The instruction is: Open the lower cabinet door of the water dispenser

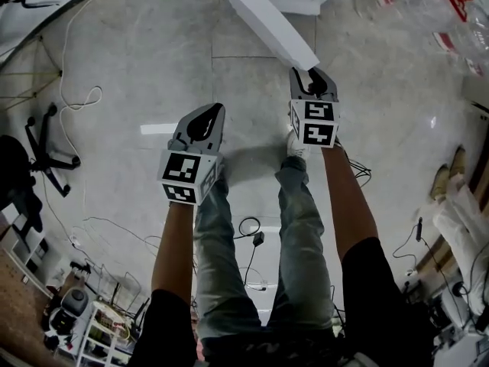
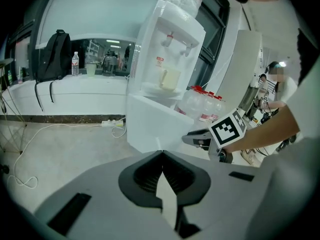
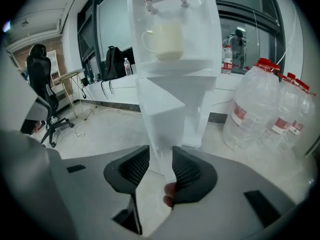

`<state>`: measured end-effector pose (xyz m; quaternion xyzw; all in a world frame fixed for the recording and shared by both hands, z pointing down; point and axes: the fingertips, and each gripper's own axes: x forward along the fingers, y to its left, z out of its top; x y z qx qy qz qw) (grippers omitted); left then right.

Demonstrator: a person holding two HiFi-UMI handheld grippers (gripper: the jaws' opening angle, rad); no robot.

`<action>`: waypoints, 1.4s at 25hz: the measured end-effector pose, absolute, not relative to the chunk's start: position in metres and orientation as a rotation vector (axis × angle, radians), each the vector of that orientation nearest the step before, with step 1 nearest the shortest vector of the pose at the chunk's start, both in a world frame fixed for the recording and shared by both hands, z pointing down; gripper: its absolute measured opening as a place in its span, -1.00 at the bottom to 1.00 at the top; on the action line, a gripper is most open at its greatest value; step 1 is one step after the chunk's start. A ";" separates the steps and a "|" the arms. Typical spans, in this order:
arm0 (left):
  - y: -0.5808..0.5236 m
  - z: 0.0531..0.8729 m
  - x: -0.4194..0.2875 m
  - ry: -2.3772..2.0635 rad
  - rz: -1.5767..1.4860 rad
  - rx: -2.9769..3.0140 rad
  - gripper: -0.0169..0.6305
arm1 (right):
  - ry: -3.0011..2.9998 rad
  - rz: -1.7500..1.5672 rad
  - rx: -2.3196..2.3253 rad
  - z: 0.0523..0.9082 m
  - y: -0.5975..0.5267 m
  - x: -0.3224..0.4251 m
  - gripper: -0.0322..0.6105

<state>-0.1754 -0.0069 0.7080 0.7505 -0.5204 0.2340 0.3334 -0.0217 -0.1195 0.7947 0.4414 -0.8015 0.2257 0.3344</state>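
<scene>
**Head view.** The only print that shows clearly is the black-and-white square markers on the two gripper cubes. The large water bottles [image 1: 428,14] up and to the right of the right gripper carry red labels, but their writing is too blurred to read. The right gripper [image 1: 312,76] sits at the free end of the white cabinet door [image 1: 267,21], which runs away from it up and to the left. The left gripper [image 1: 210,117] hangs lower and to the left over bare floor, apart from the door, with nothing in it.

**Left gripper view.** The left gripper's [image 2: 161,156] pads meet at the tips, clenched on nothing. Ahead of it stands the water dispenser [image 2: 172,49], with the door [image 2: 150,124] swung out below. The right gripper [image 2: 189,139] meets the door's right edge. A small bottle [image 2: 75,63] on the counter far left has a red label that is unreadable.

**Right gripper view.** The right gripper [image 3: 161,164] is partly open and clamps the thin edge of the door [image 3: 160,129] between its ribbed pads. A cream mug [image 3: 167,40] sits in the dispenser's bay above. The red-capped bottles [image 3: 255,104] to the right show red labels with no legible text.
</scene>
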 end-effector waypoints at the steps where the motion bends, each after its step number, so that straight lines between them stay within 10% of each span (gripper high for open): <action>1: -0.005 0.708 -0.178 -1.351 0.612 1.961 -0.91 | -2.087 0.592 1.151 0.795 -0.116 -0.025 -0.42; 35: 0.050 0.708 -0.298 -1.193 0.632 1.991 -0.91 | -2.008 0.673 1.154 0.798 -0.023 -0.164 -0.48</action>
